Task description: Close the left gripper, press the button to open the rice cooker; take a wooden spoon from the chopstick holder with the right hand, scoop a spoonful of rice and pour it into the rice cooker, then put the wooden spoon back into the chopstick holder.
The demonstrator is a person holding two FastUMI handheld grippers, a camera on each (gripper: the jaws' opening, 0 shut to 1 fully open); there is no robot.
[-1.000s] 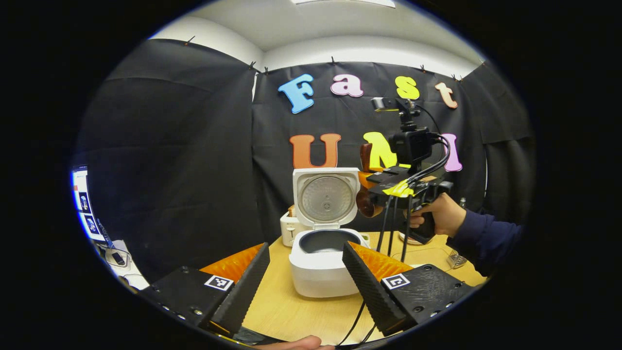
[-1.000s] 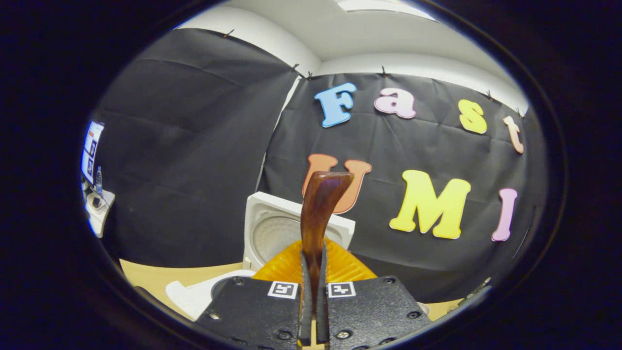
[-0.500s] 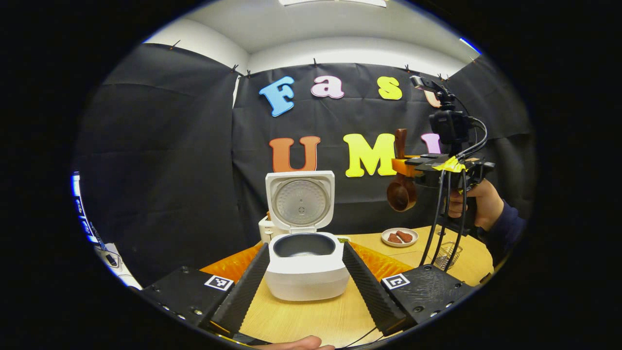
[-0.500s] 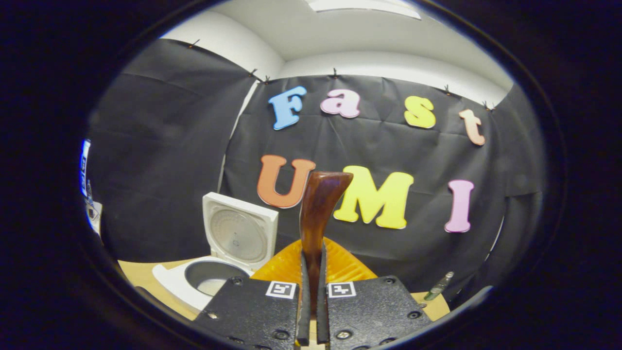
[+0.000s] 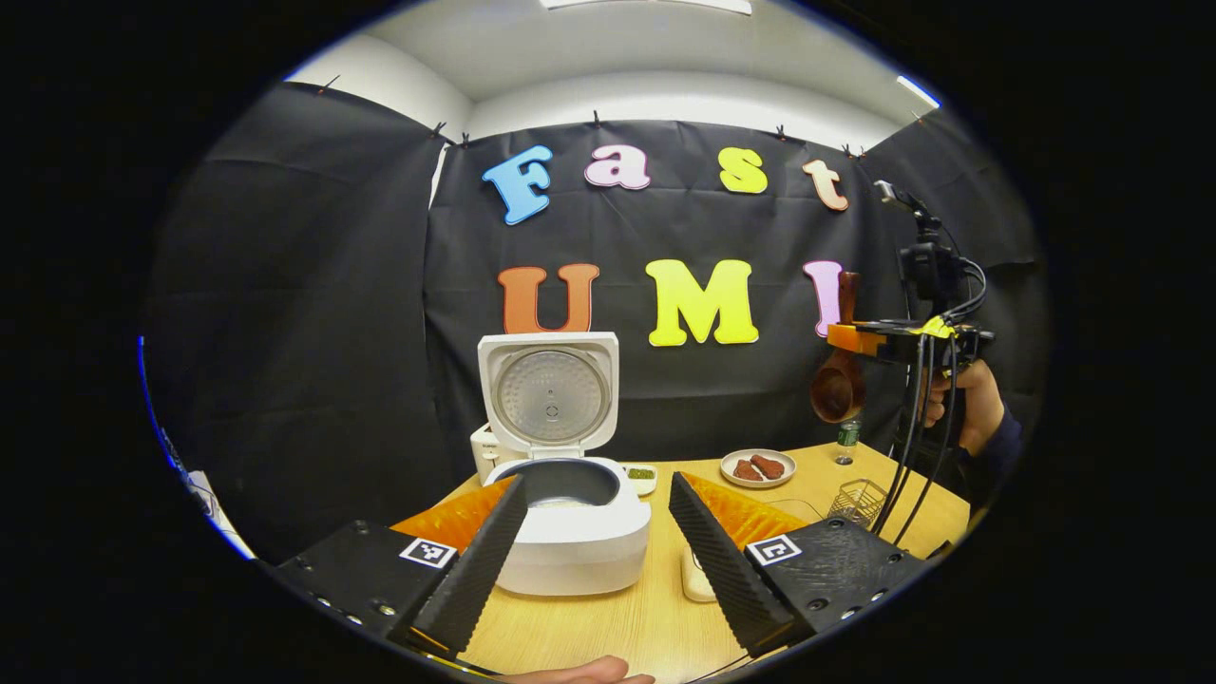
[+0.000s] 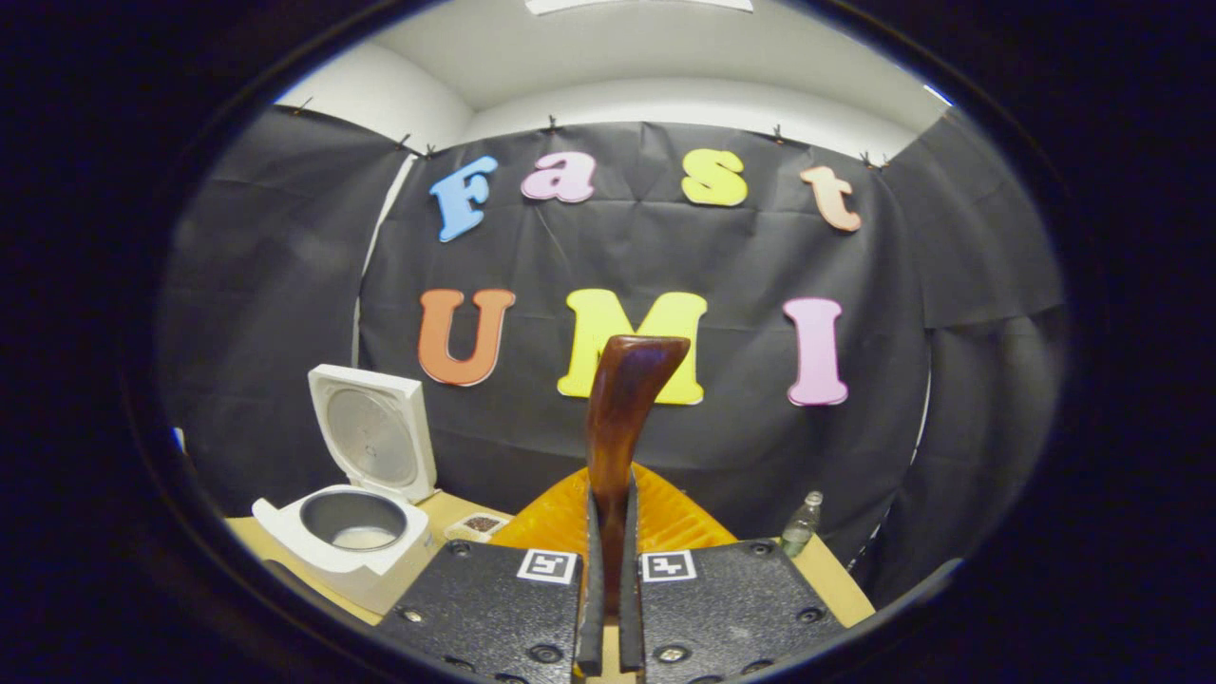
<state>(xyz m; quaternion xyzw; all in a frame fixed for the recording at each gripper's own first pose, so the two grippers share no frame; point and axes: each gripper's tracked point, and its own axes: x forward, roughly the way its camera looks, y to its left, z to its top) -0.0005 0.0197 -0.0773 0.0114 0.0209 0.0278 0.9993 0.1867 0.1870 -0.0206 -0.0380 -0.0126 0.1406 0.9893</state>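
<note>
In the right gripper view, your right gripper (image 6: 608,608) has its jaws clamped on the wooden spoon (image 6: 622,418), handle rising upright and bowl hidden below; the left gripper view shows that bowl (image 5: 838,389) hanging high at the counter's right end, above a wire basket (image 5: 858,501), which may be the chopstick holder, though this cannot be confirmed. Your left gripper (image 5: 597,551) holds nothing, jaws wide apart, partly masking the rice cooker (image 5: 570,532). The cooker stands lid-up on the wooden counter (image 5: 627,617), its contents hard to make out, before the black cloth wall, near a plate (image 5: 757,467).

Open rice cooker (image 5: 570,532) apparently unobstructed above; plate (image 5: 757,467) and wire basket (image 5: 857,501) stand rightward.
</note>
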